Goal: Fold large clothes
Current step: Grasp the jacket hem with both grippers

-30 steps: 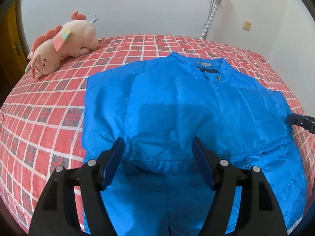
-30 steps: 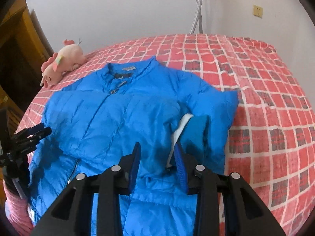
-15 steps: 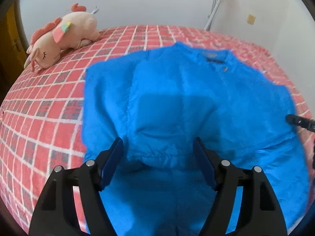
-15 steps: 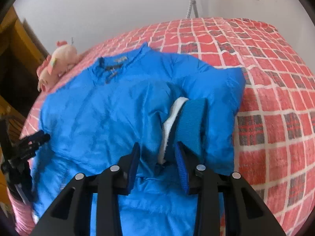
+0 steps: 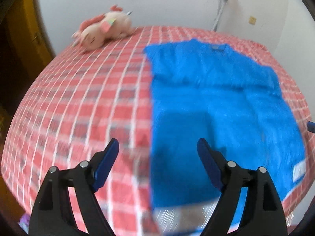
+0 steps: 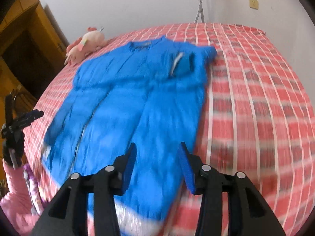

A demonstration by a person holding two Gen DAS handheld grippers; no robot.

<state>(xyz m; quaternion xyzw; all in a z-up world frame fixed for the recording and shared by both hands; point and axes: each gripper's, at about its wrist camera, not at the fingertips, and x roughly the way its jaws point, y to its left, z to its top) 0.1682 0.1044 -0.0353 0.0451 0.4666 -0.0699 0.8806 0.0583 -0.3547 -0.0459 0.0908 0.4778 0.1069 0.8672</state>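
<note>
The blue jacket [image 6: 126, 106] lies flat on the bed [image 6: 256, 98], collar toward the wall, both sleeves folded in across the chest, one cuff [image 6: 183, 64] showing its pale lining. In the left wrist view the jacket [image 5: 226, 108] sits on the right half of the red checked cover. Left hand-held gripper [image 5: 157, 153] hovers over the jacket's edge, jaws spread wide, holding nothing. Right hand-held gripper [image 6: 157, 157] hangs above the hem, jaws apart, empty too. A pink plush toy [image 5: 104, 31] rests near the bed's far corner.
</note>
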